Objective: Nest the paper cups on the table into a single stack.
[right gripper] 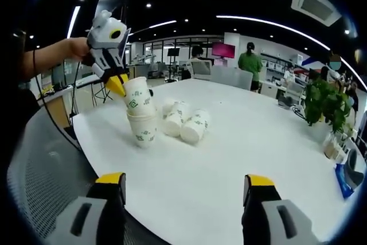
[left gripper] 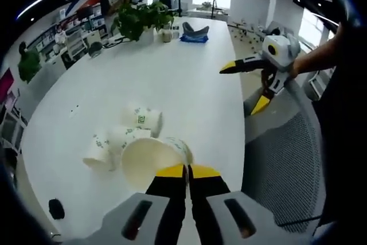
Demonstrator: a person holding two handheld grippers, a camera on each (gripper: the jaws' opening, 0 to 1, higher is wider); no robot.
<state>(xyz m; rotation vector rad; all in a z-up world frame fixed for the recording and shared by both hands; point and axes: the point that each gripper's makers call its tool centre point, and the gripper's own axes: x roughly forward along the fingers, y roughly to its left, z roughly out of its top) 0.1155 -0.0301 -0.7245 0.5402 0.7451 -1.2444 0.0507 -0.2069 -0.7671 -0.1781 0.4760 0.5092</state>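
My left gripper (left gripper: 187,170) is shut on the rim of a white paper cup (left gripper: 150,162) with green print, whose open mouth faces the camera. In the right gripper view, the left gripper (right gripper: 117,87) holds that cup (right gripper: 137,98) tilted into the mouth of a second, upright cup (right gripper: 144,130) near the table edge. Three more cups (left gripper: 129,136) lie on their sides just beyond, in a cluster (right gripper: 186,123). My right gripper (right gripper: 184,180) is open and holds nothing, off the table's edge; it also shows in the left gripper view (left gripper: 244,86), held by a hand.
The long white table (left gripper: 172,73) carries a potted plant (left gripper: 137,20) and a blue cloth (left gripper: 194,37) at its far end. A small black object (left gripper: 55,207) lies near the left edge. Grey mesh chairs (left gripper: 284,164) stand along the near side (right gripper: 43,159). People stand in the background.
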